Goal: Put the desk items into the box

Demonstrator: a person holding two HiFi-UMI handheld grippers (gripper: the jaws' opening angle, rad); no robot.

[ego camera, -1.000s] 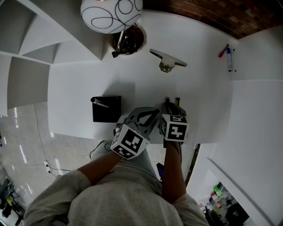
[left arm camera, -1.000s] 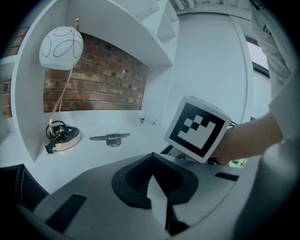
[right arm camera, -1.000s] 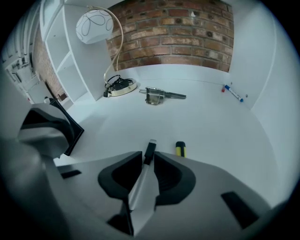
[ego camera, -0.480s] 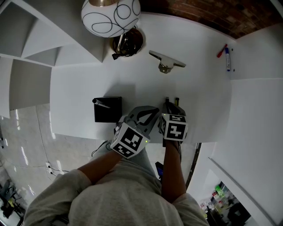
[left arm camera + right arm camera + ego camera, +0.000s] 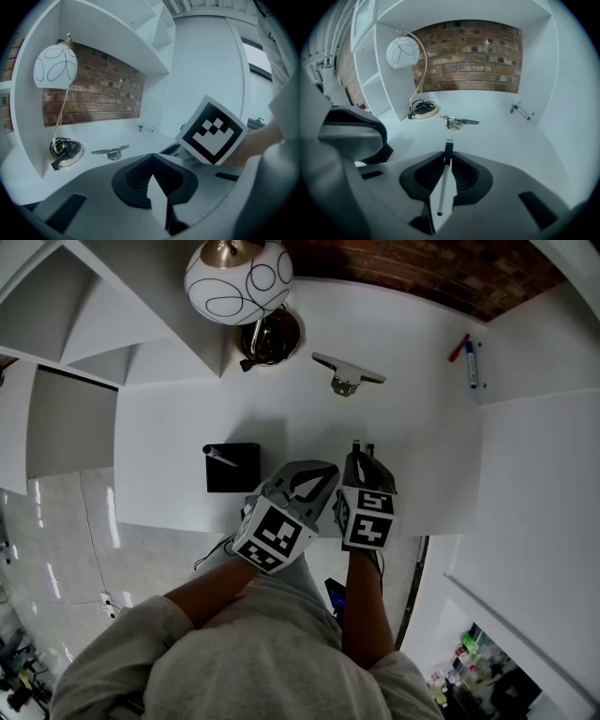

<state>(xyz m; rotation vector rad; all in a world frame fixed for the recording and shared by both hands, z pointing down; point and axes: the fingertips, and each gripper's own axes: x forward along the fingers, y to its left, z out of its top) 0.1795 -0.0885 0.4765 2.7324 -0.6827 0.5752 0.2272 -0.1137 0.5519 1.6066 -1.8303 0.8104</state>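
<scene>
Two grippers are hovering side by side over the near edge of the white desk (image 5: 422, 446), held out in the person's hands. The left gripper (image 5: 152, 180) is keeping its jaws pressed together with nothing between them, and its body is angling toward the right gripper's marker cube. The right gripper (image 5: 448, 149) is likewise showing its jaws closed on each other, empty, and pointing out across the desk.

A black box (image 5: 234, 474) is sitting on the desk just to the left of the left gripper, with a slim pen-like item (image 5: 221, 457) resting at its far left corner. Farther out, a metal clamp-like piece (image 5: 347, 374) is lying flat near the middle of the desk, well apart from both grippers. A red marker (image 5: 458, 348) and a blue marker (image 5: 472, 365) are lying close together at the far right, beside the side wall. A round lamp base (image 5: 270, 336) with a coiled cable is standing at the far left by the shelf unit, and its white patterned globe (image 5: 238, 277) is hanging above it.
</scene>
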